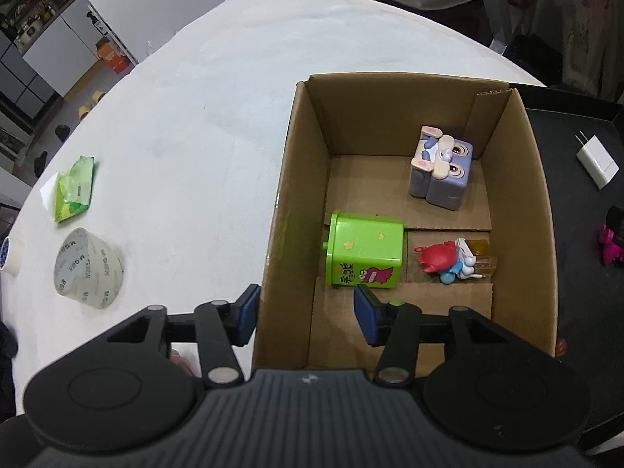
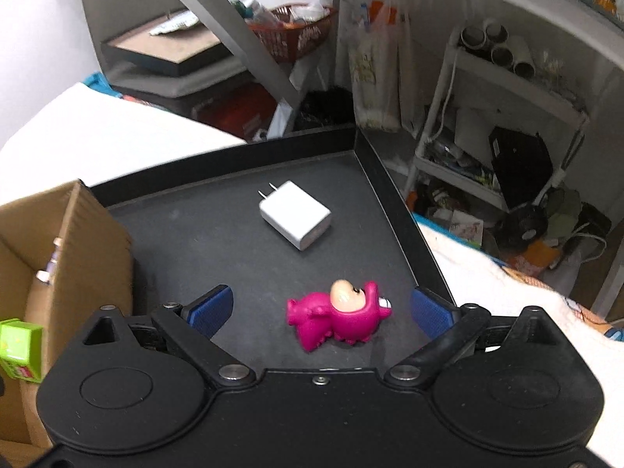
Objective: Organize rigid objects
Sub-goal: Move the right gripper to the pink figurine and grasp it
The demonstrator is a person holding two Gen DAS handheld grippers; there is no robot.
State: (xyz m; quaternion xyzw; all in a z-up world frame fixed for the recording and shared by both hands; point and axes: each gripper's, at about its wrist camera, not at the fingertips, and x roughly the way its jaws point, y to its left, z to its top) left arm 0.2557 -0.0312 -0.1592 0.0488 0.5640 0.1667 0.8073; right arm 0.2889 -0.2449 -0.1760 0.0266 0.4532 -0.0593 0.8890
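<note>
Left wrist view: the left gripper (image 1: 308,314) hangs over the near wall of an open brown cardboard box (image 1: 302,210), its blue-padded jaws spread wide with nothing between them; one finger lies outside the wall, the other inside. Within the box, a lime-green plastic toy bin with star stickers (image 1: 364,253) lies on its side just beyond the inner finger. Beside it rests a small red-and-blue figurine (image 1: 448,259), and toward the far corner sits a grey-blue cube-shaped cartoon toy (image 1: 442,167). On the white tabletop (image 1: 195,117), well apart from the box, lie a roll of clear tape (image 1: 87,269) and a green plastic packet (image 1: 74,189).

Right wrist view: the right gripper (image 2: 321,308) is likewise wide open and empty, held over a black tray (image 2: 394,195). A magenta plastic figurine with a beige face (image 2: 339,316) lies on its side between the two fingers, touching neither. A white wall charger with two prongs (image 2: 294,214) rests farther along the tray.
</note>
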